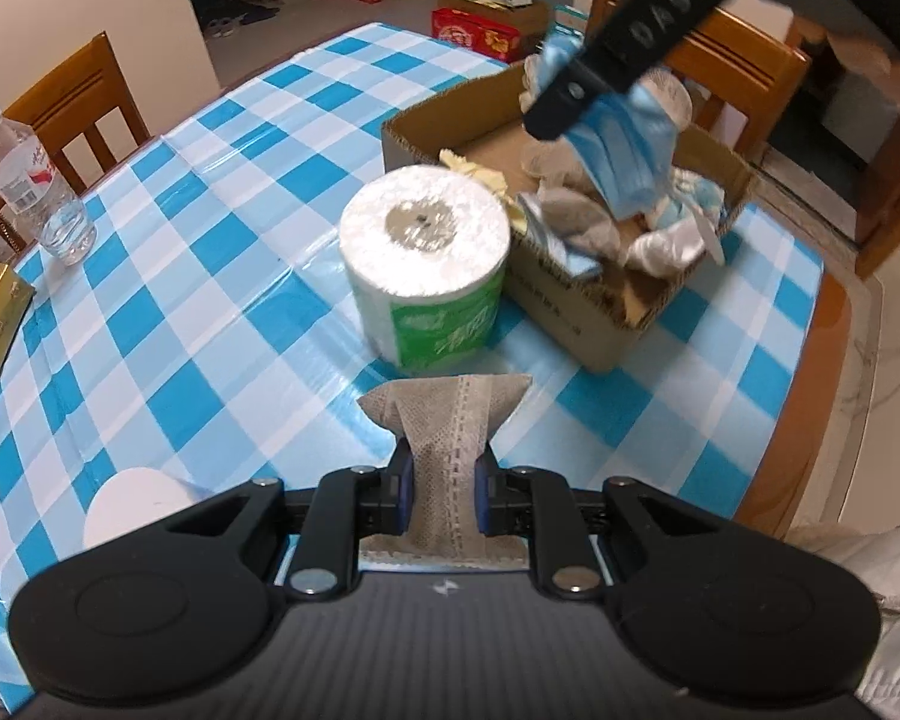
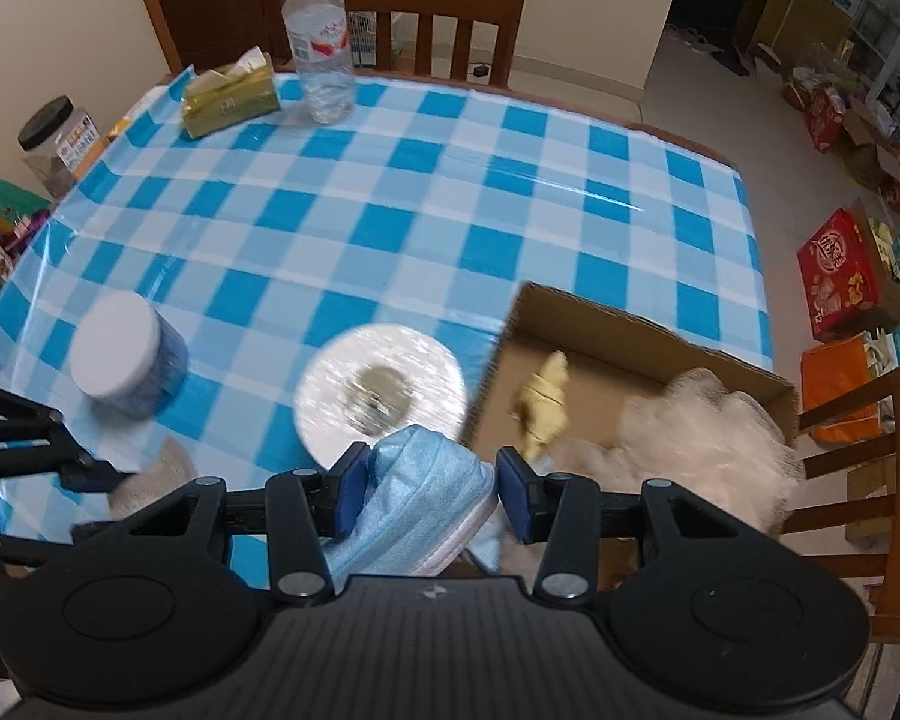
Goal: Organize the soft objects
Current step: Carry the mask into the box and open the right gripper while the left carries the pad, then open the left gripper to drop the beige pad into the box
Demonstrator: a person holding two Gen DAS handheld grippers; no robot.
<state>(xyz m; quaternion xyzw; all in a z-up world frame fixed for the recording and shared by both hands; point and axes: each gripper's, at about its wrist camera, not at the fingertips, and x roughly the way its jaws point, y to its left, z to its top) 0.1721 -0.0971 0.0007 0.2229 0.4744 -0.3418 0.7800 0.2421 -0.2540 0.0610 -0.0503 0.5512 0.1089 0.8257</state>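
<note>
Midway through the tidy-up, you have both tongs loaded: your left tongs (image 1: 444,495) are clenched tight on a folded grey cloth (image 1: 444,414), held above the checked desk (image 1: 210,276) just short of the toilet roll (image 1: 424,252), while your right tongs (image 2: 432,495) grasp a bunched pale-blue face mask (image 2: 417,498), which the left wrist view shows hanging over the open cardboard box (image 1: 576,312). The box already holds a heap of soft pieces: a yellow scrap (image 2: 543,405), pale gauzy fabric (image 2: 708,438), and blue and white bits too tangled to count singly. The job looks more than half done; judging by what lies out, what is left is to let the mask go into the box, bring the grey cloth over after it, and perhaps deal with the toilet roll, the one soft thing standing loose on the desk. Counted: one box, one toilet roll, one grey cloth, one held mask, one water bottle (image 2: 321,42), one gold tissue pack (image 2: 231,96), one white-lidded jar (image 2: 126,360) on the desk and one black-lidded jar (image 2: 54,144) beyond its edge, and two wooden chairs in each view.
</note>
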